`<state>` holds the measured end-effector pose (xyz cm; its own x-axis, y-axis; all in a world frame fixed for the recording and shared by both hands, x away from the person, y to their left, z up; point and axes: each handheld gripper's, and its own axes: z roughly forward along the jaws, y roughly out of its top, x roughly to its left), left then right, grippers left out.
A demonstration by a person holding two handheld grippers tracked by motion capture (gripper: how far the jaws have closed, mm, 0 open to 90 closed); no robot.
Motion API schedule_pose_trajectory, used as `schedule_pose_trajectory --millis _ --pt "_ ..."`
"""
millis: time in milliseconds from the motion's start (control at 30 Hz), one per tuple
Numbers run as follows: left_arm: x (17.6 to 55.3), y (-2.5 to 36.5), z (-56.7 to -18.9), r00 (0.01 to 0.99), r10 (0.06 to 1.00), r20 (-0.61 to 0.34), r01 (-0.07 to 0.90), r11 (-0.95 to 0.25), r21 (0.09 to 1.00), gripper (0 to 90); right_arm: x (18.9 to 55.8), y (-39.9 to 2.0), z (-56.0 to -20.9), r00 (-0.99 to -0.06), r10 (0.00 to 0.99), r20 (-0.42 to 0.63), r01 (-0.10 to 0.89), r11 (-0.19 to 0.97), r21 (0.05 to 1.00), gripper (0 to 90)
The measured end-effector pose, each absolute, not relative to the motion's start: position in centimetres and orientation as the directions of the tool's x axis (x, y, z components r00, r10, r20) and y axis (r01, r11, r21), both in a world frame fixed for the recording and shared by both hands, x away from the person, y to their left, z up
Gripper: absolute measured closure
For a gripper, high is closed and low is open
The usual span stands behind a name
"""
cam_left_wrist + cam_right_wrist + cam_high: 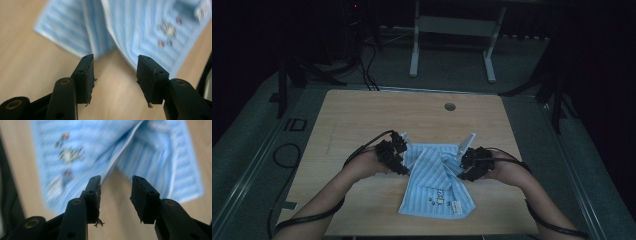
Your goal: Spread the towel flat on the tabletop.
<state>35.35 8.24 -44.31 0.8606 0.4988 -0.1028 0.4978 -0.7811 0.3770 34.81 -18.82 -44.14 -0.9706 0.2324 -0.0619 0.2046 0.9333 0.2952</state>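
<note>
Dim room, dark floor and a metal frame at the back; a pale wooden counter [362,115] carries a light blue striped cloth [434,187] with a small printed motif and a white label near one corner. It lies close to the counter's near edge, about midway along it, its far part folded in toward the middle from both sides, its near part flat.

Left tongs [398,150] sit at the cloth's left fold, right tongs [469,162] at its right fold. Both stand open with nothing between the jaws; in each gripper view, bare wood shows in the gap and the cloth lies just beyond the tips.

By my reading, a fold has been laid and let go. Next likely calls for taking fresh hold of two corners or edges, evenly on both sides, to fold again without dragging the layers askew.
</note>
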Motion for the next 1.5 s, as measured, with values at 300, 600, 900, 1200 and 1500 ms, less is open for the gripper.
schedule_pose_trajectory --millis 300,600,900,1200,1500 --pt "40.4 4.7 -46.1 0.841 0.499 -0.210 0.541 -0.749 0.383 48.8 37.6 -15.8 -45.5 -0.964 0.267 -0.010 0.252 0.920 0.301 61.0" --pt "39.8 3.1 -46.1 0.867 0.463 -0.183 0.496 -0.767 0.408 88.1 37.1 -15.7 -46.3 -0.972 0.232 -0.027 0.217 0.941 0.261 88.0" --pt "35.6 7.9 -44.3 0.846 0.528 -0.078 0.502 -0.739 0.449 88.1 34.8 -20.8 -44.1 -0.920 0.352 -0.172 0.293 0.910 0.294 88.1" --pt "31.3 9.8 -47.9 0.840 0.511 -0.182 0.536 -0.734 0.417 87.9 30.8 -23.9 -46.1 -0.919 0.386 -0.078 0.340 0.877 0.340 88.0" --pt "28.0 9.6 -50.8 0.861 0.432 -0.270 0.505 -0.795 0.337 73.8 27.4 -24.1 -50.1 -0.932 0.363 -0.015 0.351 0.908 0.228 72.2"
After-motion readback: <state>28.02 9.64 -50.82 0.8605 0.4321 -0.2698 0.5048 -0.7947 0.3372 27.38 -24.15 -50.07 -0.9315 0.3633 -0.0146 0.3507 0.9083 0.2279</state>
